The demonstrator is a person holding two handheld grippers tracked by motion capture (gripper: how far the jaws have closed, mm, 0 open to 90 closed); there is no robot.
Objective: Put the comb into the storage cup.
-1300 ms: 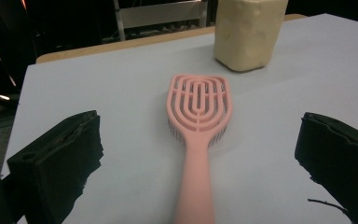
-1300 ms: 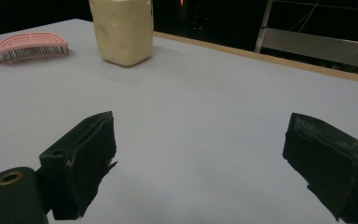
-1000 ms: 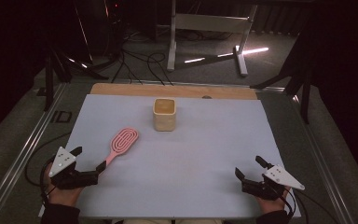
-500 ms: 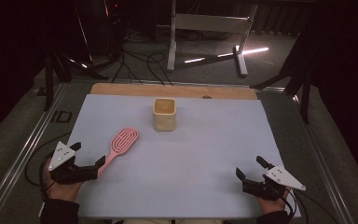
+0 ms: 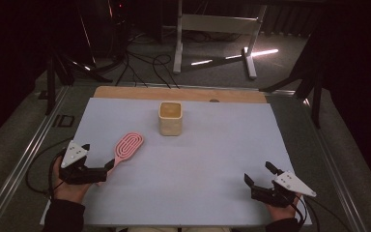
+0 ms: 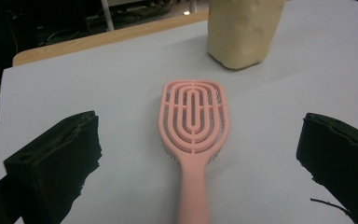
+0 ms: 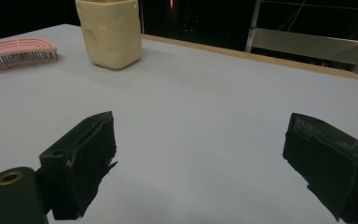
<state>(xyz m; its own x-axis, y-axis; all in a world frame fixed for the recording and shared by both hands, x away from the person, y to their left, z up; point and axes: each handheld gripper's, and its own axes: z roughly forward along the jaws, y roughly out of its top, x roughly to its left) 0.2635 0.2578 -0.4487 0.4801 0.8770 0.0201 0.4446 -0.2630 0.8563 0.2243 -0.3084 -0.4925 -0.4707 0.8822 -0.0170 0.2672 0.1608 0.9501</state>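
A: Hairbrush (image 5: 127,147) first. It is pink, it lies flat on the pale counter (image 5: 212,159) at the near left, head pointing toward the cream cup (image 5: 170,118), handle toward the person.

B: And the left tongs (image 5: 110,165)?

A: Spread wide, right at the handle's end. In the left gripper view the handle runs down between the 2 black jaws, with clear counter on both sides of it. Nothing is clamped.

B: The right tongs (image 5: 257,174)?

A: Also apart, holding nothing, resting at the near right, well away from the brush and the cup.

B: What could go wrong from here?

A: I'd judge 3 things. The handle is thin and lies flat, so if the jaws close too high they may pinch air or skate over its top. If they close off-centre, 1 jaw meets the handle first and pushes the brush sideways, spinning it on its bristles. And a grip at the very end leaves the heavy head hanging out, so it could droop or twist when lifted.

B: And the cup?

A: It stands just beyond the brush head; a forward shove might nudge it.
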